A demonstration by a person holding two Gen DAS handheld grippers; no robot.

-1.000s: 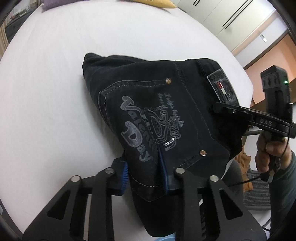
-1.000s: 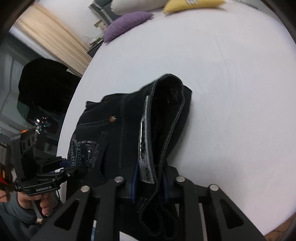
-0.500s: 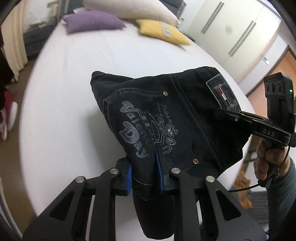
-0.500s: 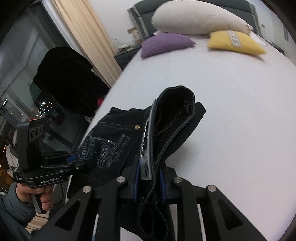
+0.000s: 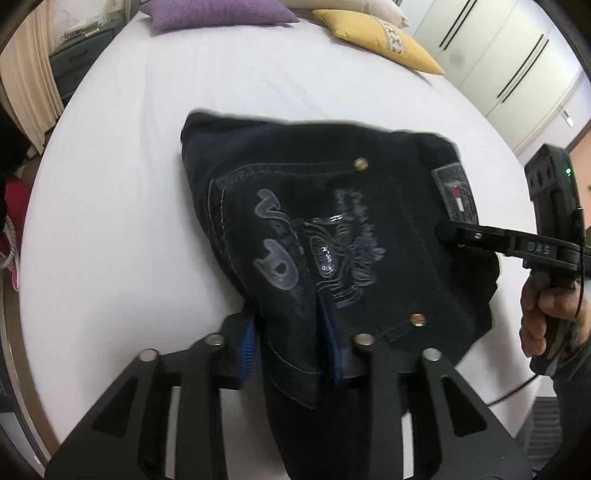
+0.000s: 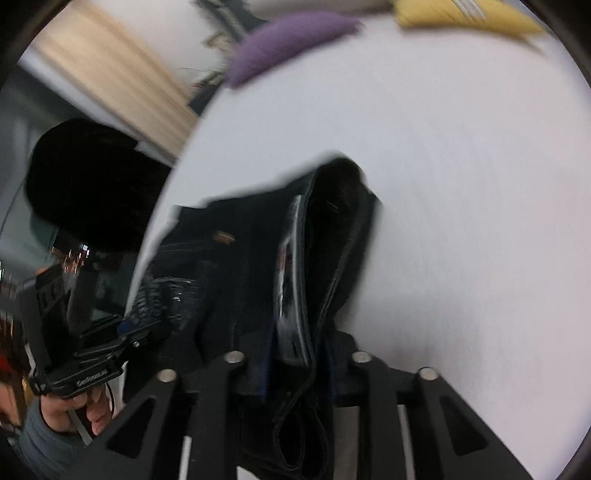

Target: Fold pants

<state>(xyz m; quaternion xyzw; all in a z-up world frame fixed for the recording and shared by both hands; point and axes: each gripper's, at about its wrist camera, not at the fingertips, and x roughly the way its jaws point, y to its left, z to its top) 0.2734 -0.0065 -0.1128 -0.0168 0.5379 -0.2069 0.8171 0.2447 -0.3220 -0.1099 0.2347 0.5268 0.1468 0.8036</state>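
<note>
At the bottom of the left wrist view, the left gripper (image 5: 290, 343) has just been opening its jaws; the folded black jeans (image 5: 332, 236) sit between its blue pads, the left pad seemingly off the cloth. The right gripper (image 6: 297, 354), likewise just widening, has the waistband edge between its jaws. The jeans lie mid-frame on the white bed (image 5: 122, 221). Farther up sit a purple pillow (image 5: 218, 14) and a yellow pillow (image 5: 384, 40).

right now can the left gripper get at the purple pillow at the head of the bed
Probably not as things stand. The left gripper has the folded pants between its fingers, and the purple pillow lies far across the bare sheet. Nothing blocks the path.
</note>
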